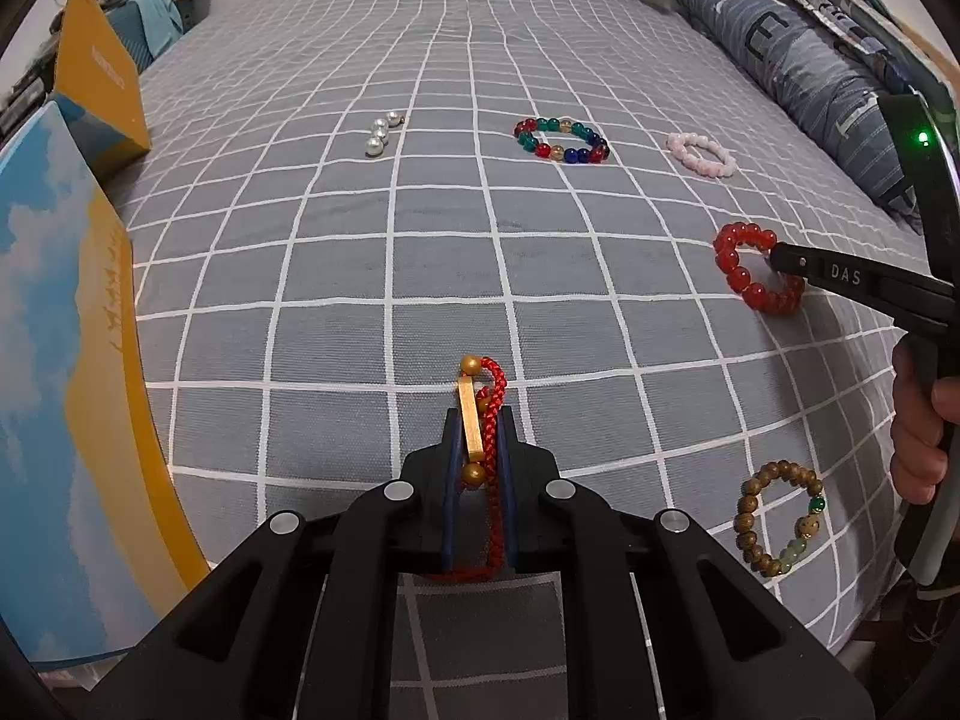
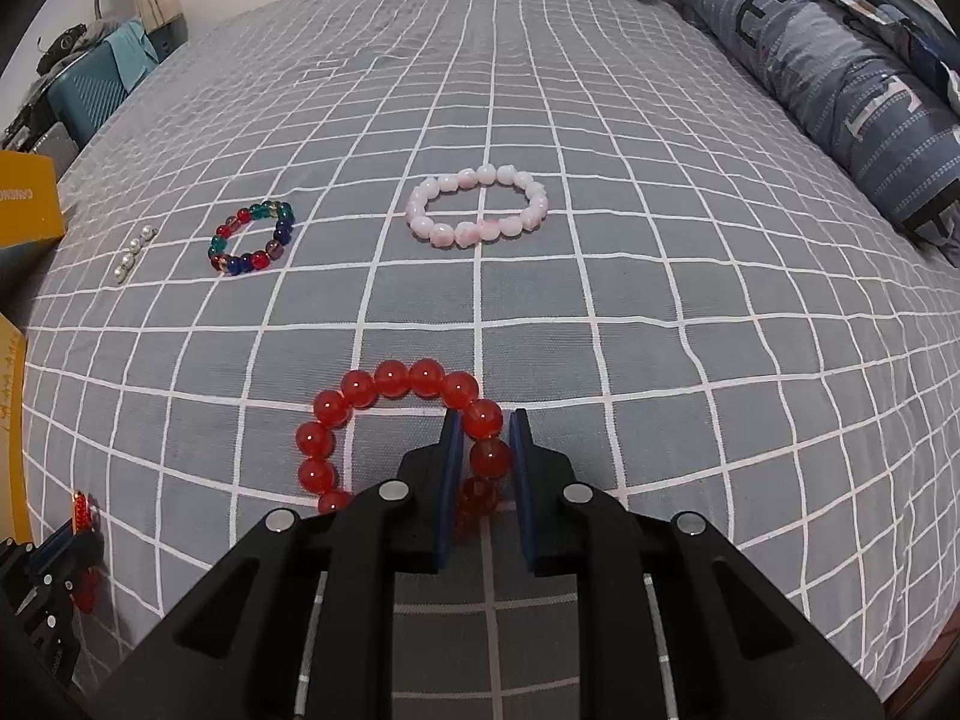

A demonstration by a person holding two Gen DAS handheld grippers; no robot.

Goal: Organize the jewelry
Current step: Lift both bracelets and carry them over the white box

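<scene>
From the left wrist view, the left hand-held gripper (image 1: 480, 426) is clamped on a red braided cord bracelet with a gold bar and gold beads (image 1: 483, 420), gripping it lengthwise so that the bar and one gold bead stick out past the fingertips, just above the grey bed sheet with white grid lines (image 1: 360, 252); the grip looks meant for carrying it. Further off lie a short string of silver pearls (image 1: 381, 133), a multicoloured glass bead bracelet (image 1: 561, 141) and a pale pink bead bracelet (image 1: 701, 155), spaced in a row, probably the sorted line. A brown wooden bead bracelet (image 1: 779, 519) lies near right, apart. From the right wrist view, the right hand-held gripper (image 2: 485, 426) straddles one side of a red glass bead bracelet (image 2: 396, 426) lying flat on the bed; its jaws flank the beads closely, though whether they pinch them I cannot tell.
</scene>
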